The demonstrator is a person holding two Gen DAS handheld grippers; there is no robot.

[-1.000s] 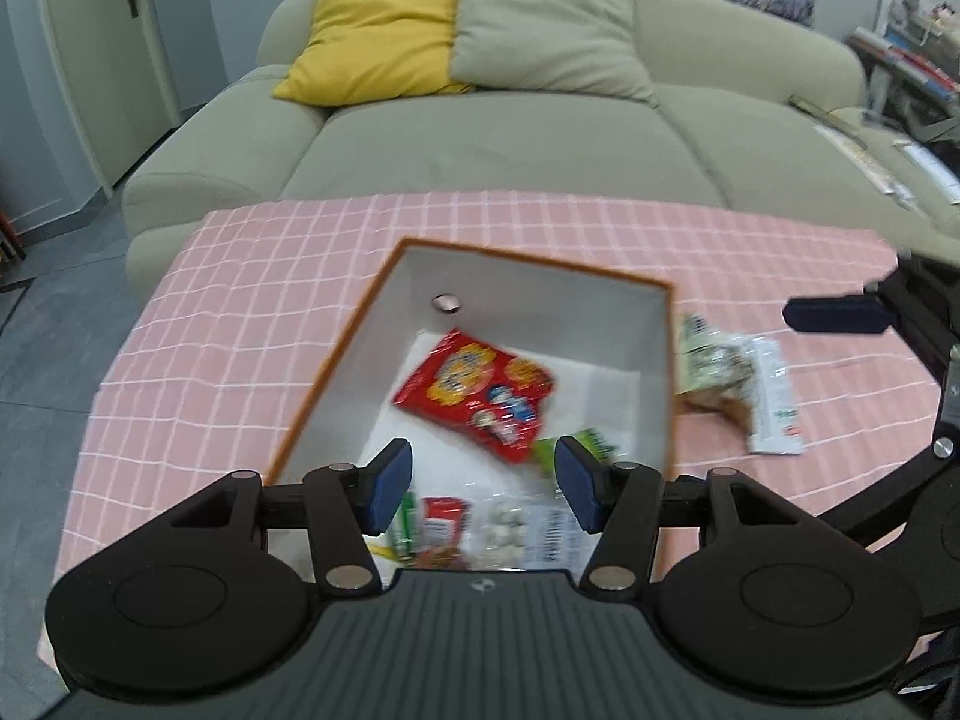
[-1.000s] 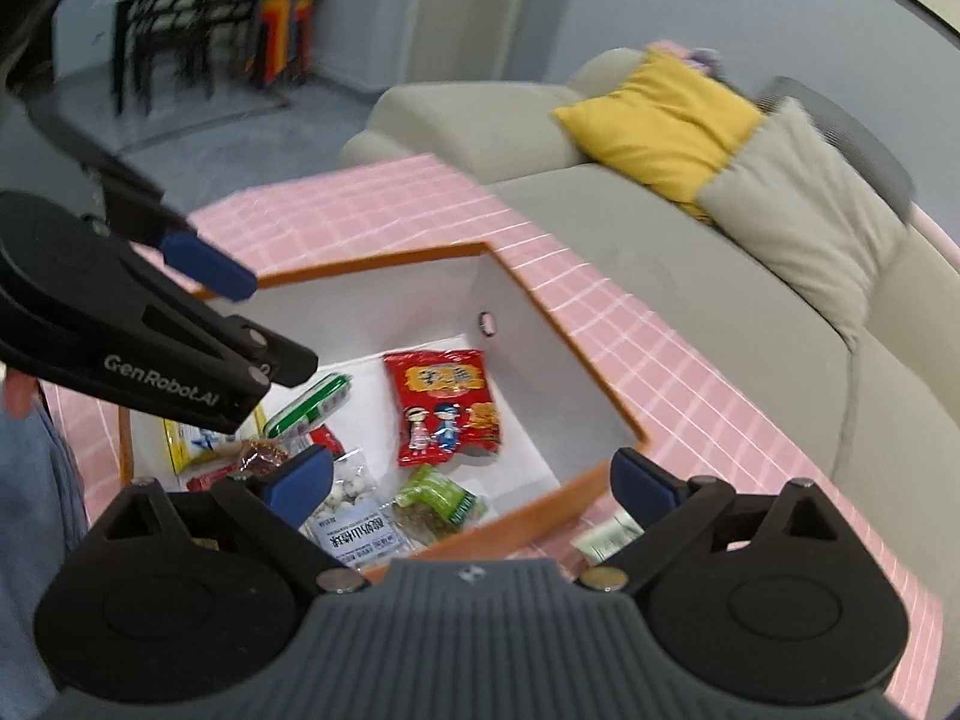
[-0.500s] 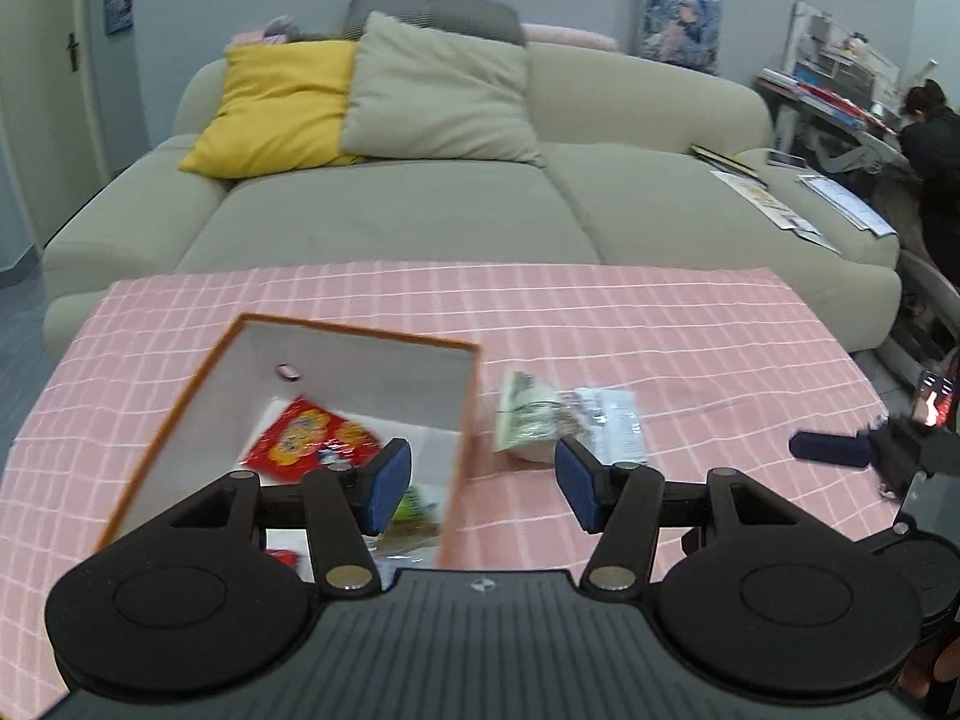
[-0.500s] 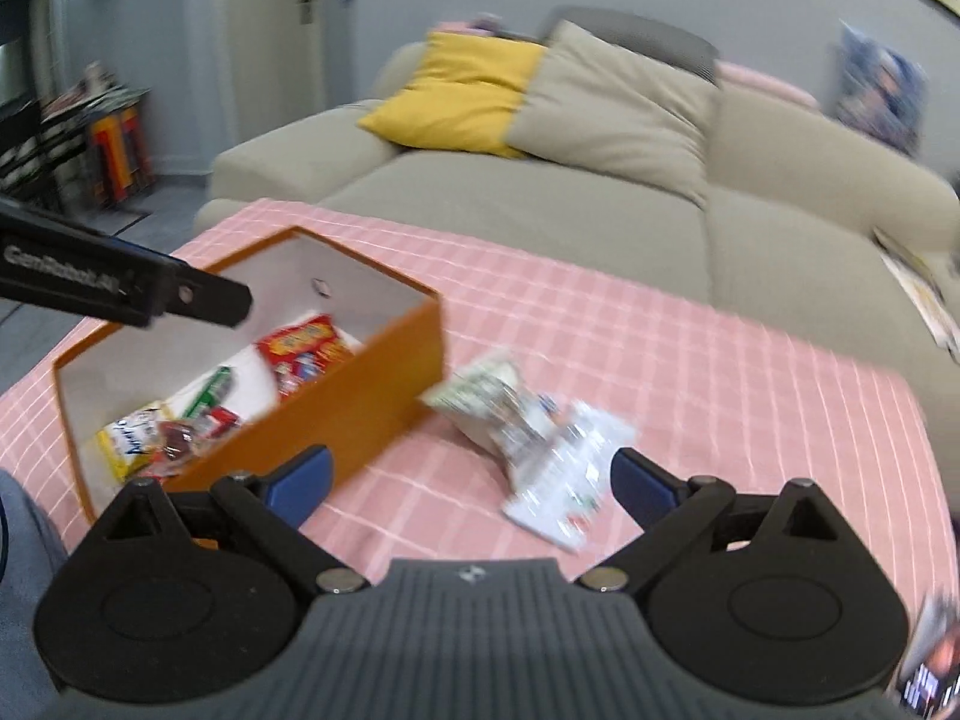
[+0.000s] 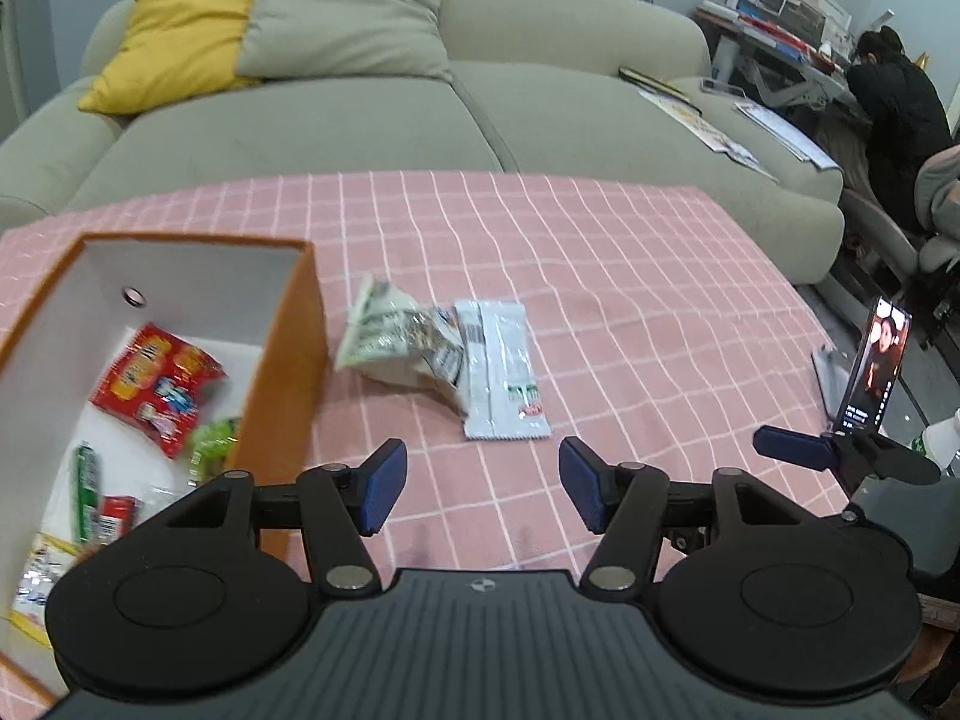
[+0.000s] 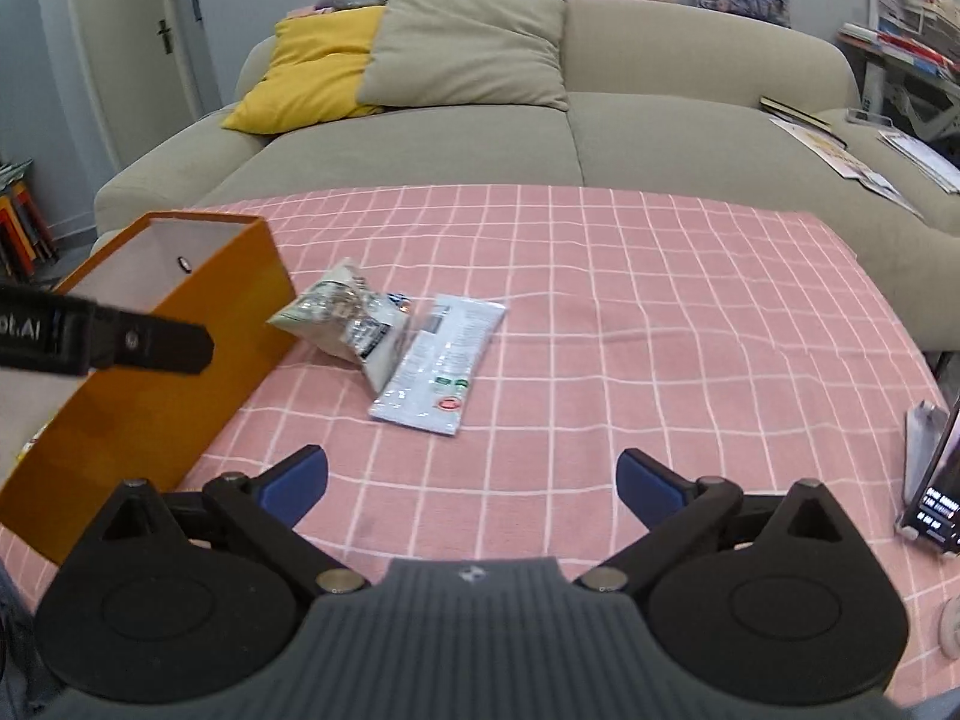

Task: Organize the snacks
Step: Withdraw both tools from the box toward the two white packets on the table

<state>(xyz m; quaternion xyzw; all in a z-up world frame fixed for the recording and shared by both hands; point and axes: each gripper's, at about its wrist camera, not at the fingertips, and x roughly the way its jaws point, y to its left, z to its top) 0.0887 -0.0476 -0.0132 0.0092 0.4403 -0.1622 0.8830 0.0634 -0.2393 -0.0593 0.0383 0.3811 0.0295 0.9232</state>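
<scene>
Two packets: crumpled bag (image 5: 399, 341) touching flat white sachet (image 5: 503, 377) – beside orange box (image 5: 282, 360).
Left gripper (image 5: 482, 492): opening, empty.
Right gripper (image 6: 471, 481): wide apart, empty.

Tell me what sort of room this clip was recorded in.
Most likely a home living room: a big beige sofa with cushions stands behind a low table under a pink checked cloth, and a cluttered desk sits off to one side.

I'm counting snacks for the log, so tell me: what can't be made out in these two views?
- Orange box, right wrist view: contents hidden behind its near wall.
- Same box, left wrist view: near snacks covered by the left gripper, whose jaws are opening and empty; red packet blurred.
- Crumpled packet: partly under the flat white packet; print unreadable.
</scene>
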